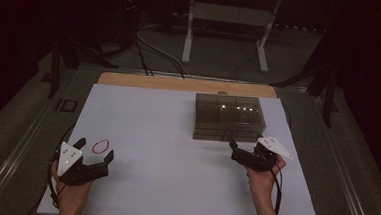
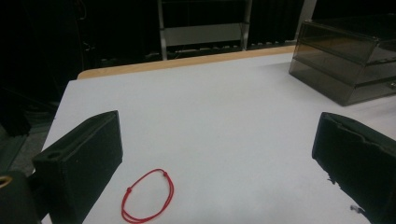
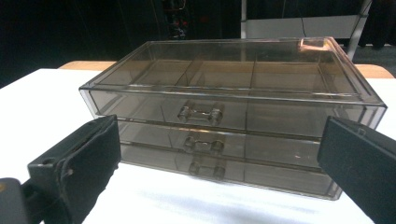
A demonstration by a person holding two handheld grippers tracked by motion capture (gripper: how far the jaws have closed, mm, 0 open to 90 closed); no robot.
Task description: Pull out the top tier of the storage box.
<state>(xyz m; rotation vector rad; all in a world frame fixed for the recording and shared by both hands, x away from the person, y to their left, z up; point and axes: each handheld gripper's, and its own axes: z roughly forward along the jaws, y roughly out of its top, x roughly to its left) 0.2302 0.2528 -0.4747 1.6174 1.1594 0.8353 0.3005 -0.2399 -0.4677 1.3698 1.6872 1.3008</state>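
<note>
left gripper (image 1: 95, 152): jaws apart, red string loop (image 1: 101, 145) lying free between them | right gripper (image 1: 246, 152): jaws apart, just before smoky drawer box (image 1: 229, 117), three drawers shut | table (image 1: 164, 171) otherwise bare

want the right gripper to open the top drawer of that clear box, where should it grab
Probably the small clear handle at the middle of the top drawer front. It juts out as a short bar. Come straight from the front with the right gripper, whose jaws stand open and already face the drawer box.
</note>
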